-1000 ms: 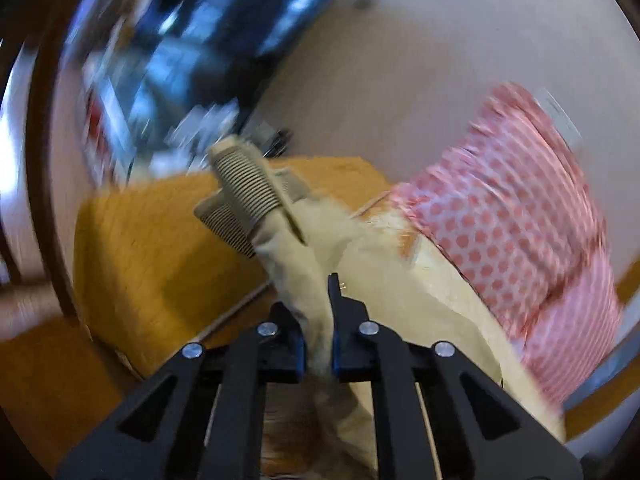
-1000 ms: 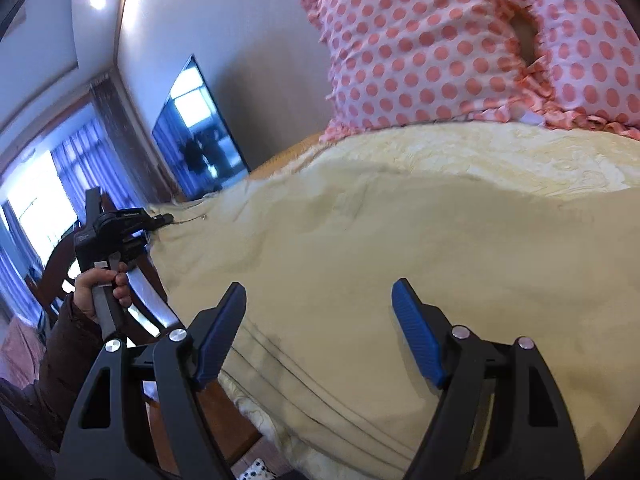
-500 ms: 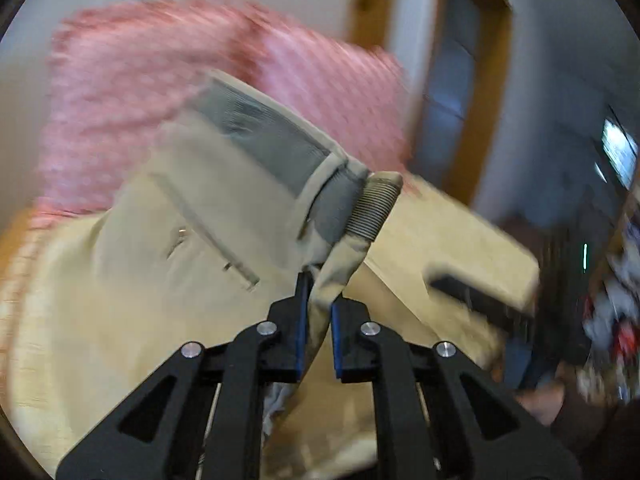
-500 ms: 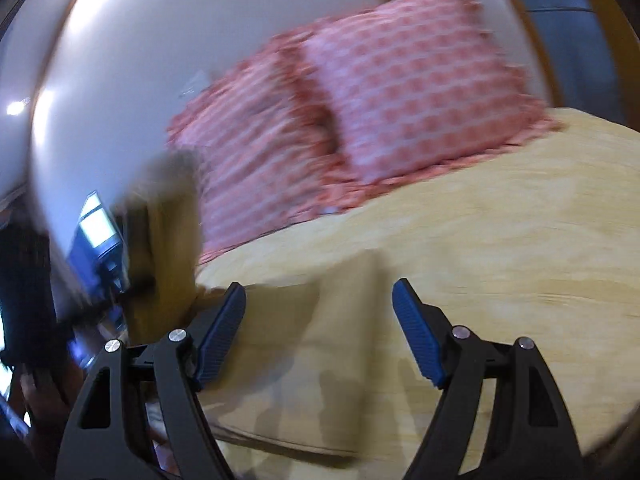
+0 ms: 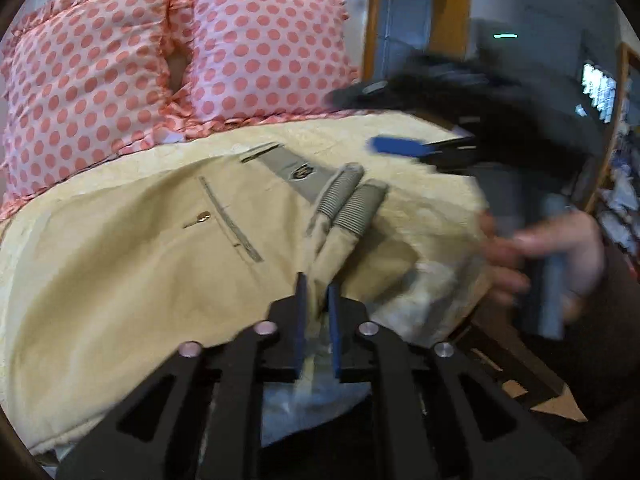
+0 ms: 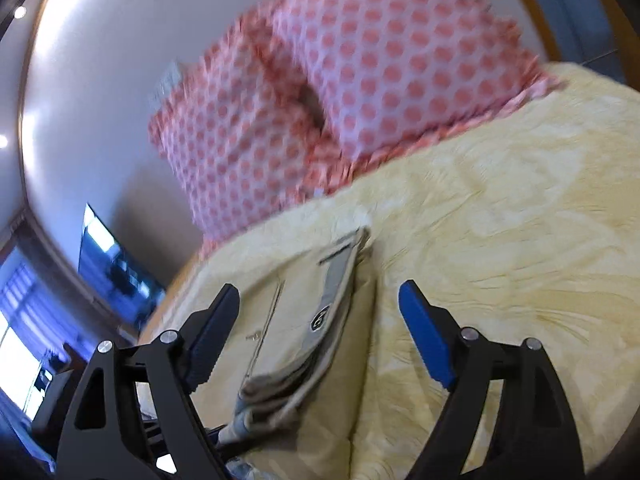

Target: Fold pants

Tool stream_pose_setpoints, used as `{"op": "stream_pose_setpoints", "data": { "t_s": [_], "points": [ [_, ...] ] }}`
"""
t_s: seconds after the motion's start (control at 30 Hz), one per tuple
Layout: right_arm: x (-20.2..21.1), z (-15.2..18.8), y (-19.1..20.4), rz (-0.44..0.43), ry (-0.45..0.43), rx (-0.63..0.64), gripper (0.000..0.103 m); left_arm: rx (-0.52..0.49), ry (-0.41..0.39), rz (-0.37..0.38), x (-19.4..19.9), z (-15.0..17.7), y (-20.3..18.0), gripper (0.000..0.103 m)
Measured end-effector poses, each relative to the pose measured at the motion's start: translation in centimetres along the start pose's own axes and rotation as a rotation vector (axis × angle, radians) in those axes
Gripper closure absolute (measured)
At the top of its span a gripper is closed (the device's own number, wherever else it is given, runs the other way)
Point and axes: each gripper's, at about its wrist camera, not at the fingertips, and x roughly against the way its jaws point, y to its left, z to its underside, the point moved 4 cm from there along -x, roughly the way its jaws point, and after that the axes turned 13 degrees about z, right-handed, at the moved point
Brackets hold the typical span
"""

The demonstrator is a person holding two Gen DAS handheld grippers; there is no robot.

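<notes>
Beige pants (image 5: 132, 248) lie folded over on the yellow bedspread (image 5: 432, 196), grey waistband (image 5: 288, 168) and zip pocket facing up. My left gripper (image 5: 318, 292) is shut on the leg ends, whose two grey ribbed cuffs (image 5: 352, 200) stick out past the fingers. In the right wrist view the folded pants (image 6: 304, 320) lie below and between the fingers of my right gripper (image 6: 320, 308), which is open, empty and hovering above the waistband edge. It also shows blurred in the left wrist view (image 5: 404, 146), held by a hand.
Two pink polka-dot pillows (image 5: 168, 52) stand at the head of the bed. The bed edge and wooden frame (image 5: 516, 376) are at the lower right in the left wrist view. A TV (image 6: 112, 264) and windows lie off to the left.
My left gripper has carried the cuffs across and down onto the waistband, folding the pants over. My right gripper has swung in above the waistband, still open.
</notes>
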Motion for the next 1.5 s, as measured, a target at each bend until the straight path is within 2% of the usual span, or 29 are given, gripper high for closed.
{"op": "stream_pose_setpoints", "data": {
  "t_s": [0.03,0.07,0.13,0.2,0.3,0.33,0.43,0.5,0.63,0.7,0.77,0.83,0.87,0.9,0.93,0.97,1.0,1.03,1.1,1.27,1.33,1.5],
  "points": [
    [-1.0,-0.1,0.3,0.021,0.036,0.017,0.020,0.008,-0.005,0.040,0.6,-0.2,-0.1,0.071],
    [-1.8,-0.1,0.6,0.036,0.067,0.034,0.021,0.017,-0.009,0.059,1.7,-0.2,-0.1,0.049],
    [-3.7,-0.3,1.2,0.043,0.124,0.071,0.023,0.033,-0.034,0.063,3.4,-0.8,1.0,0.029],
    [-5.2,-0.5,1.7,0.062,0.159,0.118,0.027,0.088,-0.078,0.050,5.5,-2.0,3.5,0.027],
    [-6.6,-0.8,1.4,0.076,0.183,0.138,0.030,0.257,-0.142,-0.044,8.6,-3.4,10.9,0.026],
    [-7.0,-0.9,1.1,0.084,0.194,0.134,0.034,0.335,-0.141,-0.110,9.4,-3.4,14.6,0.026],
    [-8.1,-1.1,0.6,0.091,0.225,0.133,0.040,0.511,-0.118,-0.217,10.6,-2.5,22.1,0.028],
    [-8.6,-1.1,0.8,0.091,0.243,0.158,0.045,0.595,-0.101,-0.223,10.6,-1.8,25.4,0.028],
    [-8.7,-1.2,1.1,0.086,0.236,0.200,0.051,0.739,-0.062,-0.108,9.0,-0.7,29.1,0.030],
    [-9.1,-1.2,0.8,0.079,0.253,0.186,0.056,0.754,-0.039,-0.059,7.9,-0.8,29.8,0.029],
    [-9.1,-1.4,0.7,0.073,0.251,0.183,0.063,0.724,-0.017,-0.063,7.2,-1.5,29.9,0.029],
    [-8.9,-1.5,0.6,0.062,0.247,0.193,0.065,0.724,-0.014,-0.035,6.5,-2.0,29.9,0.029],
    [-8.9,-1.6,0.4,0.050,0.251,0.184,0.067,0.726,-0.016,-0.015,6.1,-2.2,30.0,0.030],
    [-8.9,-1.6,0.3,0.042,0.252,0.180,0.069,0.723,-0.018,-0.008,5.8,-2.3,30.1,0.043],
    [-8.9,-1.7,0.4,0.038,0.250,0.181,0.074,0.733,-0.015,0.007,5.4,-2.4,30.3,0.052],
    [-8.7,-1.8,0.4,0.031,0.244,0.182,0.078,0.743,-0.020,-0.005,5.3,-2.4,30.3,0.067],
    [-8.4,-1.9,0.4,0.022,0.234,0.184,0.080,0.747,-0.029,0.001,5.3,-2.5,30.4,0.090],
    [-8.2,-2.1,0.4,0.019,0.229,0.187,0.083,0.752,-0.051,0.029,5.6,-2.6,30.4,0.096],
    [-7.7,-2.6,0.4,0.007,0.225,0.181,0.086,0.753,-0.073,0.049,6.0,-3.1,30.1,0.097],
    [-6.7,-3.5,2.2,0.008,0.194,0.272,0.090,0.704,-0.041,0.009,5.6,-4.8,29.2,0.098],
    [-6.8,-4.2,2.4,-0.005,0.192,0.261,0.090,0.688,-0.042,0.009,5.4,-5.9,29.3,0.098],
    [-8.5,-8.3,2.2,0.012,0.157,0.233,0.091,0.633,-0.077,0.006,4.0,-10.0,30.6,0.098]
  ]
}}
